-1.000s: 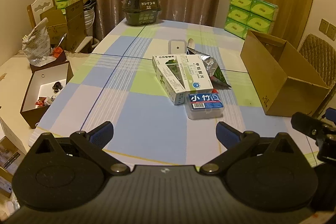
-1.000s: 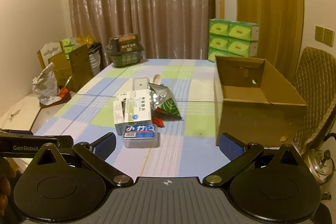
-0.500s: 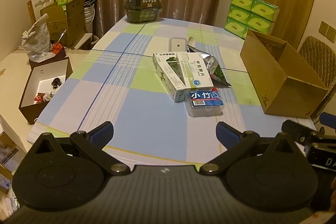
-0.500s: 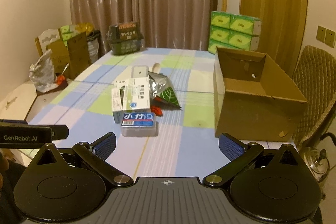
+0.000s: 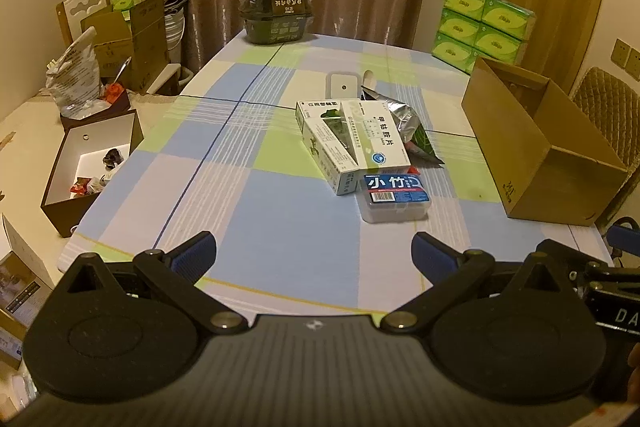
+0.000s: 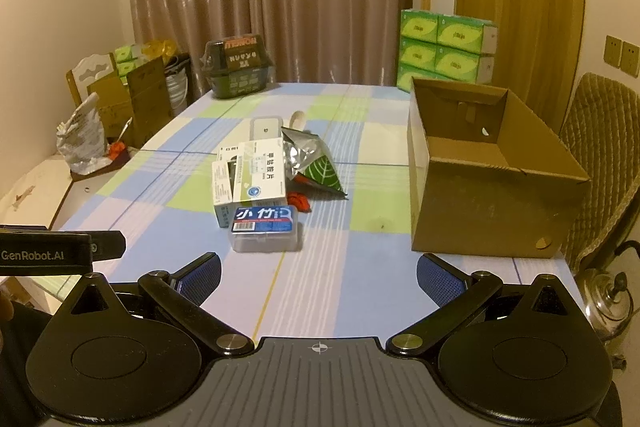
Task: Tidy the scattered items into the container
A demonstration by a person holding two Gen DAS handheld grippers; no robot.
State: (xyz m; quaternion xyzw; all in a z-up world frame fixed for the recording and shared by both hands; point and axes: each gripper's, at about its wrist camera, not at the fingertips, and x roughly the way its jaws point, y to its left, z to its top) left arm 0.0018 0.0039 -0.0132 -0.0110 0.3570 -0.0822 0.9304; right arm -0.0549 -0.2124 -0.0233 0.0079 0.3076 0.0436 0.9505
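Checked tablecloth covers the table (image 6: 320,291), curtains behind. Left gripper (image 5: 314,253) and right gripper (image 6: 318,277) both hover over the near edge, jaws wide, holding nothing. Mid-table, the clear plastic case (image 6: 265,229), medicine boxes (image 6: 250,177), foil packet (image 6: 310,161) and white case (image 6: 265,127) lie clustered. Cardboard box (image 6: 486,183) at the right edge looks empty. Judged: nothing yet tidied.

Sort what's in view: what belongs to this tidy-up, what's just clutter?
For the job:
cardboard box
medicine boxes
clear plastic case
foil pouch
white lidded container

Lying about:
tissue packs
dark basket
kettle
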